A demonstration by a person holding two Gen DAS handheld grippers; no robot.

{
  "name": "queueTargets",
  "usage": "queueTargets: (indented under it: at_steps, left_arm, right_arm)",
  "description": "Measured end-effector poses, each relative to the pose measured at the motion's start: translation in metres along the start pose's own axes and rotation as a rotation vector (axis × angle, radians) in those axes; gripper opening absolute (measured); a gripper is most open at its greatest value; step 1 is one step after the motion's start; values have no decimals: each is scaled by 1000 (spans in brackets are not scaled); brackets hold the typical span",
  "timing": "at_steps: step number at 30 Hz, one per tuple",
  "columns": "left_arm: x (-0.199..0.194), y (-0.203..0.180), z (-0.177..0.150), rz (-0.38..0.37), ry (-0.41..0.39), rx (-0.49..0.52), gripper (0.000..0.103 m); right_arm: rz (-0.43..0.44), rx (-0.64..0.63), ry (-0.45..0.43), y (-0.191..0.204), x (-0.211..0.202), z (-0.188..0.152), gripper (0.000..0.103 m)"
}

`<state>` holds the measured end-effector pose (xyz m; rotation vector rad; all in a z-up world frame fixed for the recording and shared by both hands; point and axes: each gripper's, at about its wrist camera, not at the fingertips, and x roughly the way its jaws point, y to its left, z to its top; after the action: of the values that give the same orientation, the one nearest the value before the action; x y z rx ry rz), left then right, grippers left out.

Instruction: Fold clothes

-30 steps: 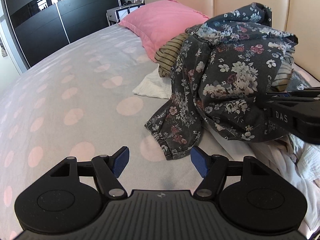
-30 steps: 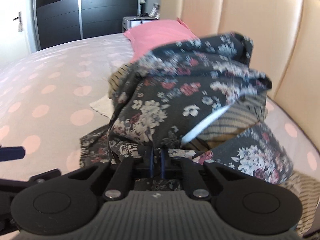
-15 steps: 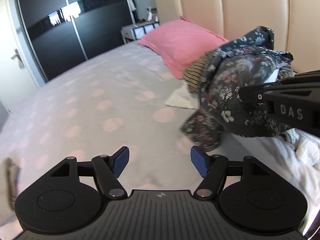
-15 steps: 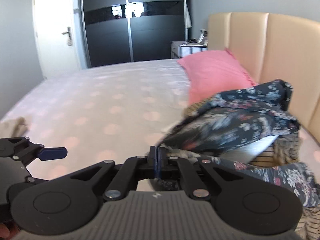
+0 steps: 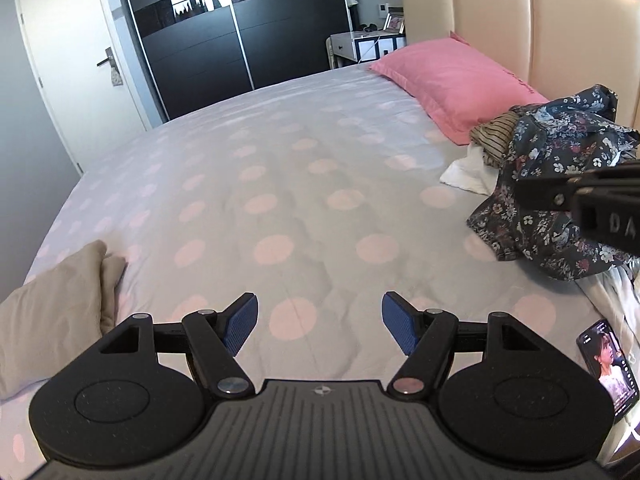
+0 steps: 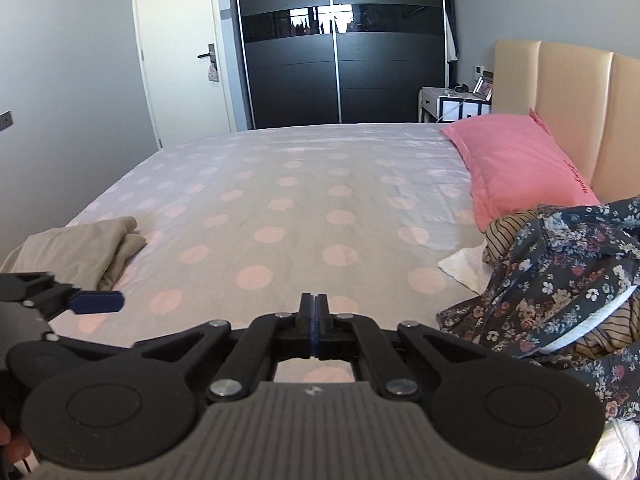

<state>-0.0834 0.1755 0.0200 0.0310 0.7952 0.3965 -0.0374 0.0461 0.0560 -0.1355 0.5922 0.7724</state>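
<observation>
A dark floral garment (image 5: 560, 184) lies heaped on a pile of clothes at the right of the bed, by a striped garment (image 5: 494, 136) and a white cloth (image 5: 468, 174). It also shows in the right wrist view (image 6: 560, 292). My left gripper (image 5: 319, 322) is open and empty over the dotted sheet. My right gripper (image 6: 314, 312) is shut with nothing visible between its pads, left of the floral garment. Its body (image 5: 592, 204) crosses in front of the garment in the left wrist view. A folded beige garment (image 5: 52, 304) lies at the bed's left.
A pink pillow (image 5: 456, 76) lies against the cream headboard (image 5: 560, 28). A phone (image 5: 608, 368) with a lit screen lies at the bed's right edge. A nightstand (image 6: 452, 108), a black wardrobe (image 6: 340, 48) and a white door (image 6: 180, 56) stand beyond the bed.
Both grippers have pulled back and up from the clothes pile. The right gripper, pressed into the floral garment a second ago, is now clear of it. The folded beige garment has come into view.
</observation>
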Motion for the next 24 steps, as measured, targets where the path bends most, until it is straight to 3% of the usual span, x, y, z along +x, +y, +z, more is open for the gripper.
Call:
queueTargets:
  at_steps: [8,14,15,17,24]
  left_arm:
    - [1,9,-6,-7,3,3,68]
    - [21,-2,4,-32,10,38,68]
    - [25,-9,5,-37,15,47,68]
    - [35,-24,8,-53,25,68,68]
    - [68,-82,22,-160,52,111,68]
  right_arm:
    - [-87,4,44,-21,17,-13,1]
    - [-212,54,77,-80,32,-27,5]
    - [-236,73,86,-94,35,-30,8]
    - [-275,124,108,-124,41,-36,35]
    - [-400,310,183,-215,45,-69,47]
